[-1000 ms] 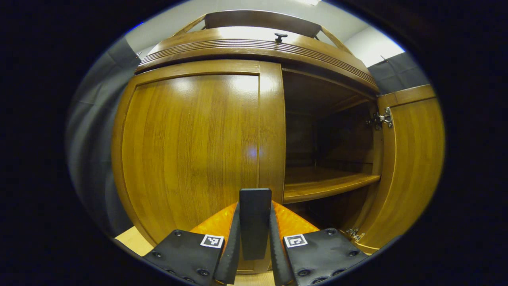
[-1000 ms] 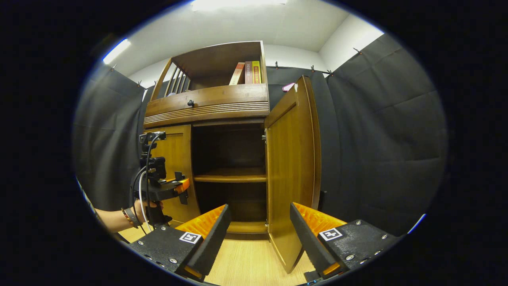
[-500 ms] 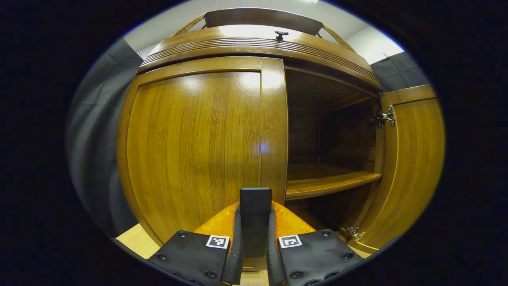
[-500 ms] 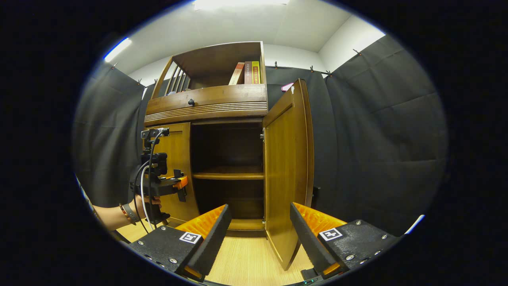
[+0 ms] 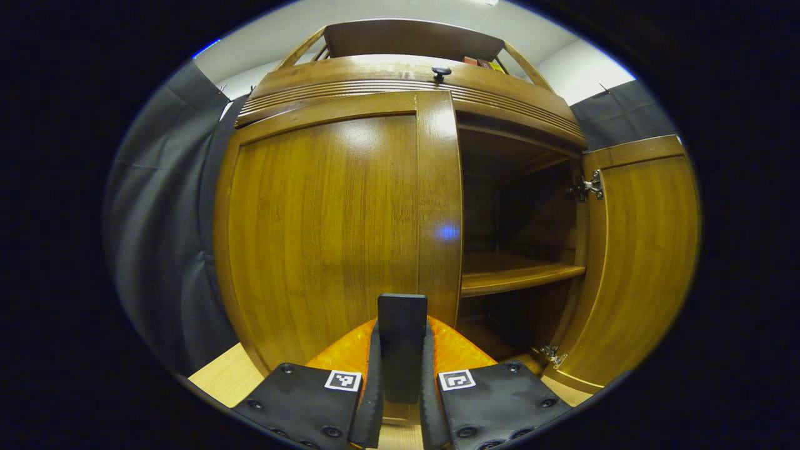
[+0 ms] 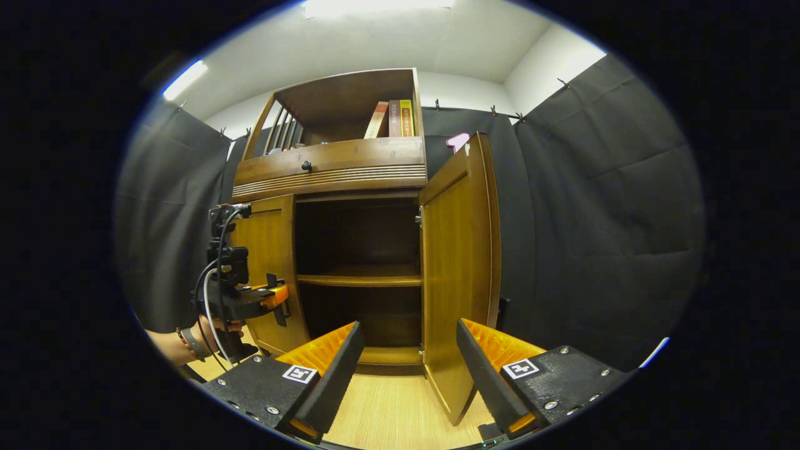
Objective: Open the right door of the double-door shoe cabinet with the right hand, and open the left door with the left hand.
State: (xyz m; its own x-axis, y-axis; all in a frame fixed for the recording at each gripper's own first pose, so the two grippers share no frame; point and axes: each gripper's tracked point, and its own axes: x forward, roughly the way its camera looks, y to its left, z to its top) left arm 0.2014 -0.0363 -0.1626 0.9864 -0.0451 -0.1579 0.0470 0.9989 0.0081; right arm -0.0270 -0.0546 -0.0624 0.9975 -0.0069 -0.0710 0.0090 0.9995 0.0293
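- The shoe cabinet (image 6: 331, 172) is glossy brown wood, standing upright on a pale wood floor, with a ribbed band across its front above the doors.
- The right door (image 6: 459, 269) is swung wide open on the cabinet's right side, its inner face and hinges showing.
- The left door (image 5: 331, 231) is a framed flat panel, swung slightly outward at its inner edge.
- The cabinet's open right half is dark, with one shelf (image 6: 359, 279) across its middle.

Left door (image 5: 325, 231) beside open compartment, shelf (image 5: 519, 275) inside, right door (image 5: 637, 262) swung out rightward.
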